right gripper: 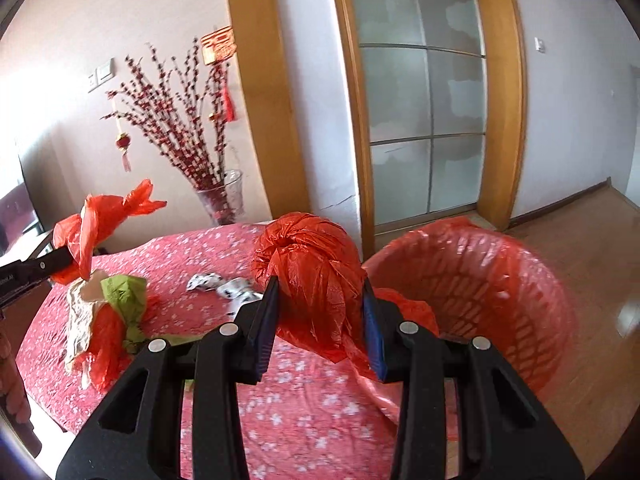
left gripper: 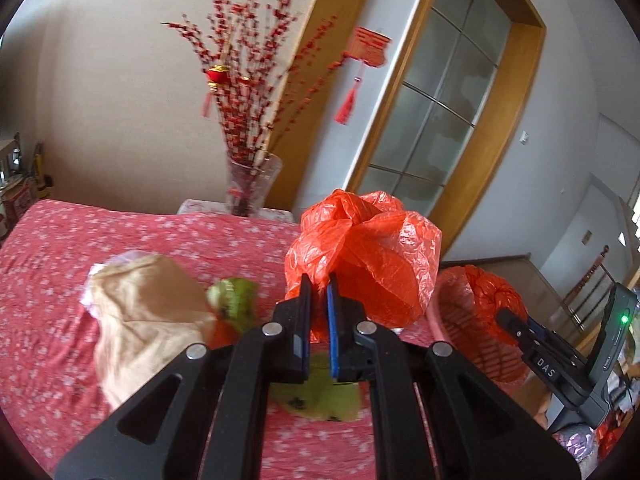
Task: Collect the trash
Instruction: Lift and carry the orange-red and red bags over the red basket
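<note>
Over a bench draped in red floral cloth, the left gripper pinches a crumpled red bag tight, held above the cloth. The right gripper clamps a second, bunched red bag beside a pink basket lined in red plastic. A tan wrapper, green paper and a spotted scrap litter the cloth; a vase of red branches stands behind.

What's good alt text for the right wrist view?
The right claw grips a bunched red plastic bag above a table with a pink flowered cloth, next to a red-lined pink basket. Scraps of green, tan and red wrapping lie on the left.
</note>
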